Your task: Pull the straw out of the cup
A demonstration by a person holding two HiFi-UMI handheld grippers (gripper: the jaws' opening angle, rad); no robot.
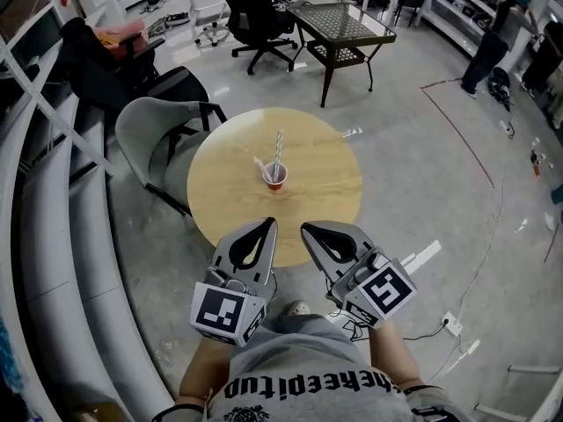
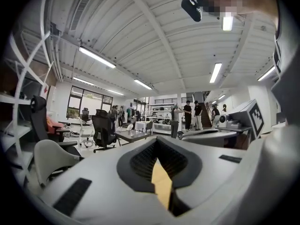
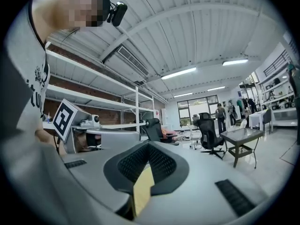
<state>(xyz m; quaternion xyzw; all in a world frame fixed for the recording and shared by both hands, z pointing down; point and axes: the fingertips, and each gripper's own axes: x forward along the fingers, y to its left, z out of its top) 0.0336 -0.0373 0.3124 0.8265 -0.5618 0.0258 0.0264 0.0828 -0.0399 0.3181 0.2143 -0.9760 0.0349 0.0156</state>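
Left gripper (image 1: 266,224) at the near rim of a round wooden table (image 1: 325,196), jaws pressed together on nothing, tips aimed toward twelve o'clock. Through its own camera, only a sliver of tabletop past the closed tips. Red cup (image 1: 274,178) at the middle of the table, at twelve o'clock from the left gripper and apart from it, bare wood between. Straw (image 1: 278,150) standing in the cup, long axis close to upright, top leaning a touch toward one o'clock in the head view. Right gripper (image 1: 307,229) just beside the left, jaws likewise together and empty; from there, cup at about eleven o'clock. Left gripper the nearer of the two, though only by a little. Probably calls for opening one pair of jaws, reaching toward twelve, closing on the bare upper part of the straw and lifting along its axis; risks dragging the light cup along. Straw thin, white with darker spiral stripes, most of its length clear above the rim. Shorter white piece (image 1: 261,165) also leaning out of the cup toward ten o'clock; cannot tell what.
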